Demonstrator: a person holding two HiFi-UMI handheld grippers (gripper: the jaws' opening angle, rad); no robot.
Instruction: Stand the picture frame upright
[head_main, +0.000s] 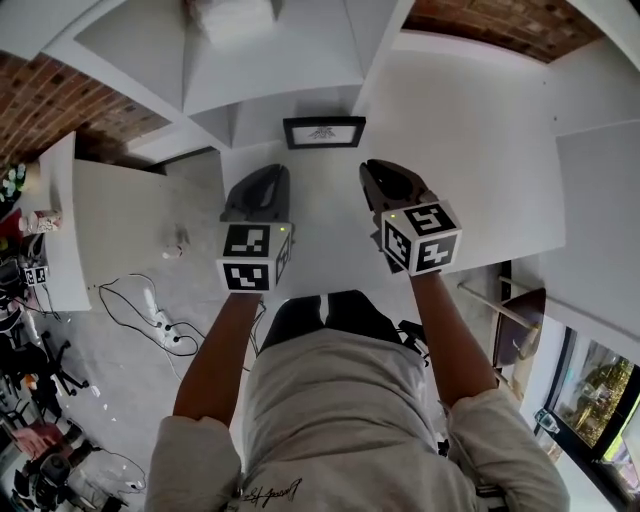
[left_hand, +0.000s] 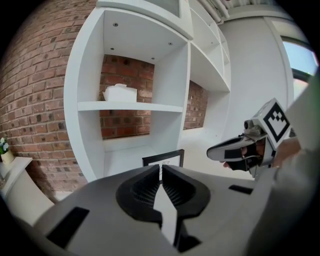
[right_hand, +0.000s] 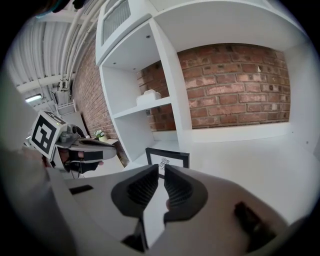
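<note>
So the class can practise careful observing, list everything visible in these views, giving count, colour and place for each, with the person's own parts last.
picture frame: one, black, upright on the white surface in front of the shelf unit
shelf unit: one, white, against the brick wall
box: one, white, on a shelf
brick wall: one, red-brown, behind the shelves
power strip with cables: one, white, on the grey floor at left
left gripper: one, grey and black, jaws together, empty, short of the frame
right gripper: one, grey and black, jaws together, empty, beside the left
</note>
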